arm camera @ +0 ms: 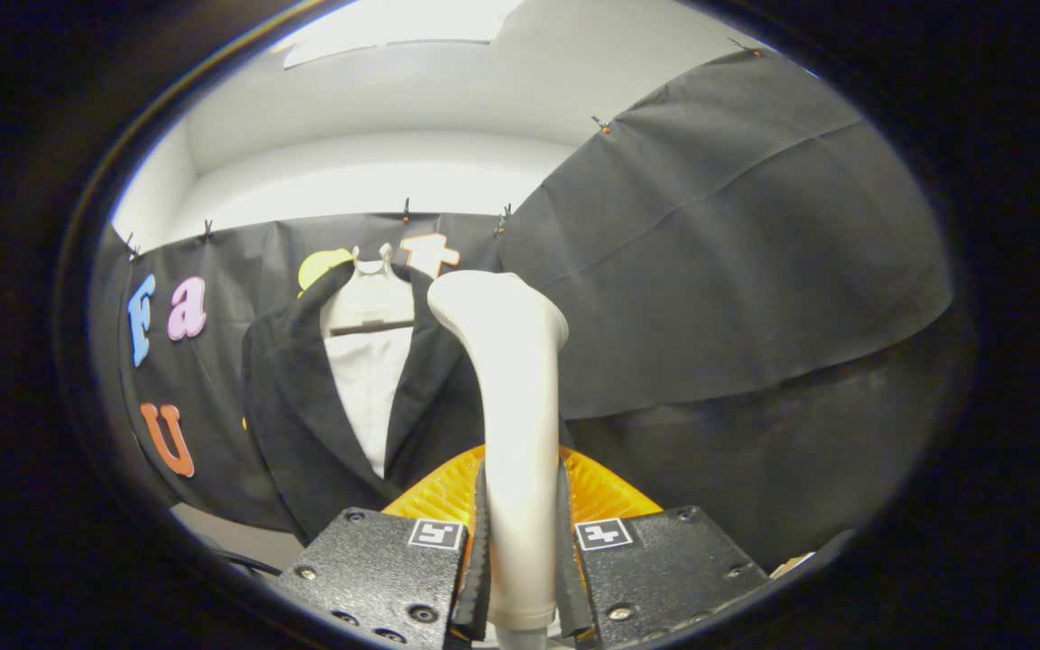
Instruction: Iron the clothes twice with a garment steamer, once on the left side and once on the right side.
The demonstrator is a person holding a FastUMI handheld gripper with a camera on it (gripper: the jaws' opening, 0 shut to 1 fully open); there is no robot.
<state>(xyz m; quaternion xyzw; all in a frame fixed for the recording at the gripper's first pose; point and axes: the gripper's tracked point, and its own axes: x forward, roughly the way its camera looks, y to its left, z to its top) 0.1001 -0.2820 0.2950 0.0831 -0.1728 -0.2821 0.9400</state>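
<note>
The steamer (pixel 518 433) is being held upright between the two fingers of the gripper (pixel 520 560), its handle being pinched from both sides and its head rising beyond them. Beyond it and to the left, a dark jacket (pixel 303 424) is being displayed on a hanger (pixel 371 271) over a white shirt (pixel 366 388), against the black cloth (pixel 719 271).

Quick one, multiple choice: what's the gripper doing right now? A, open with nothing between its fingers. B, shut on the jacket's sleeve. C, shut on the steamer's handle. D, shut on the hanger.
C: both fingers press on the pale handle of the steamer, which stands up between them, while the jacket hangs on its hanger beyond, untouched by the gripper.
</note>
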